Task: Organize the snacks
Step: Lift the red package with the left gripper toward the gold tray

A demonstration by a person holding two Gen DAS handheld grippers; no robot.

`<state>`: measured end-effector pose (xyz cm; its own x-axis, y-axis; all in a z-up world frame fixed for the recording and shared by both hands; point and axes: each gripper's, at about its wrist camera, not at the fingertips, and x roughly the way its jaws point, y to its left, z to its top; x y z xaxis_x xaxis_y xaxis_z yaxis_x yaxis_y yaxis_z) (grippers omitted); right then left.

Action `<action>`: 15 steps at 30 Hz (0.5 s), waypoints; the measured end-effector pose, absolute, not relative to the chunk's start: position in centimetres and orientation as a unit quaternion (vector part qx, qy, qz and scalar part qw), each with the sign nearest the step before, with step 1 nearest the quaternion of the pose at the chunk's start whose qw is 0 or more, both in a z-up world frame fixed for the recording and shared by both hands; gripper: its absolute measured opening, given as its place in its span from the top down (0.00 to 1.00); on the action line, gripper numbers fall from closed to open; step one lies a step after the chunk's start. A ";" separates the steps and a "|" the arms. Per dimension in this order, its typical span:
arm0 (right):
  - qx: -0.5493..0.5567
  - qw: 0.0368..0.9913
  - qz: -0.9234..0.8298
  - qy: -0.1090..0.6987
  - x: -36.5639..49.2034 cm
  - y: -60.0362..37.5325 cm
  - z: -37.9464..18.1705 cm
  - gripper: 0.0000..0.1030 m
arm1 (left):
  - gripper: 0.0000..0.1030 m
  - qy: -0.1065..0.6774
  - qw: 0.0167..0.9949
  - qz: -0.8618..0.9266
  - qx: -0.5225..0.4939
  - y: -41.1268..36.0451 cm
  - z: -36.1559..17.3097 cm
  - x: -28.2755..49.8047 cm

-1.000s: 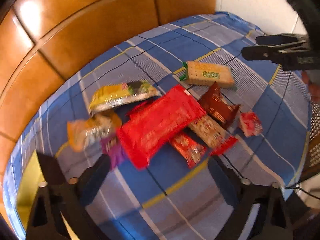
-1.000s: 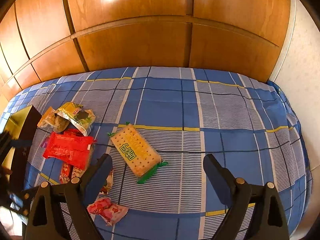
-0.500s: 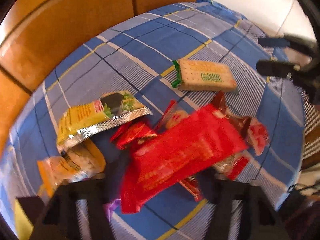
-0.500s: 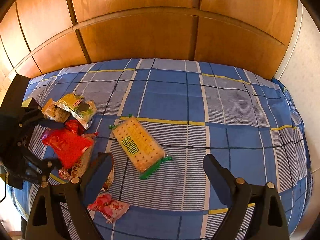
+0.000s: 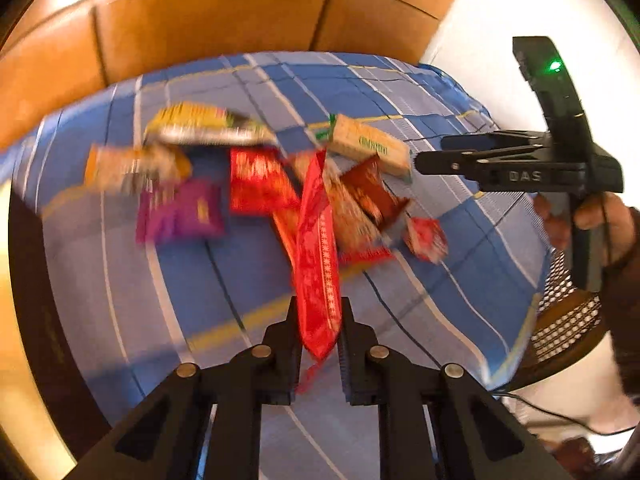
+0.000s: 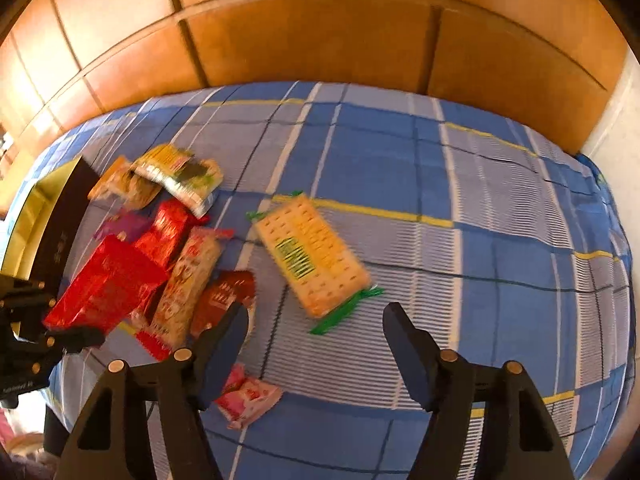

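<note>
My left gripper [image 5: 318,320] is shut on a flat red snack packet [image 5: 318,256], held edge-on above the pile; the right wrist view shows the same left gripper [image 6: 68,320] and red packet [image 6: 108,284]. The pile lies on the blue checked bedsheet [image 6: 440,200]: a yellow-green packet [image 6: 180,176], a purple one [image 6: 124,226], a long pale one [image 6: 188,280] and a brown one [image 6: 226,296]. My right gripper [image 6: 314,320] hovers at the near end of the cracker packet [image 6: 312,252], its jaws closing, the pads not touching it.
A black box with a yellow inside [image 6: 64,216] stands at the bed's left edge. A small pink packet [image 6: 248,400] lies near the front. The wooden headboard [image 6: 320,40] runs along the back. A woven chair [image 5: 568,320] stands off the right side.
The left gripper closed on the red packet and lifted it off the pile, turning it edge-on. The right gripper came nearer the cracker packet and its jaws narrowed.
</note>
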<state>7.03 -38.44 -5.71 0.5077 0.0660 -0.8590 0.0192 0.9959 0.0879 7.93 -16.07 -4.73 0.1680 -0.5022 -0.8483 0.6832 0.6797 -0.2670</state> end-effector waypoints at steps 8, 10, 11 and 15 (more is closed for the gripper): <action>0.051 0.851 0.075 0.518 7.3 -36.7 -6.8 0.36 | 0.77 0.533 0.762 -0.363 0.063 -14.4 -6.9 4.2; 0.066 0.836 0.122 0.531 7.4 -36.2 -7.0 0.36 | 0.61 0.526 0.769 -0.355 0.078 -14.2 -6.8 3.8; 0.070 0.829 0.136 0.538 7.5 -36.1 -7.2 0.36 | 0.54 0.520 0.773 -0.352 0.085 -14.2 -6.7 3.6; 0.045 0.814 0.190 0.547 6.6 -34.3 -7.2 0.34 | 0.52 0.513 0.777 -0.354 0.090 -13.7 -6.4 3.8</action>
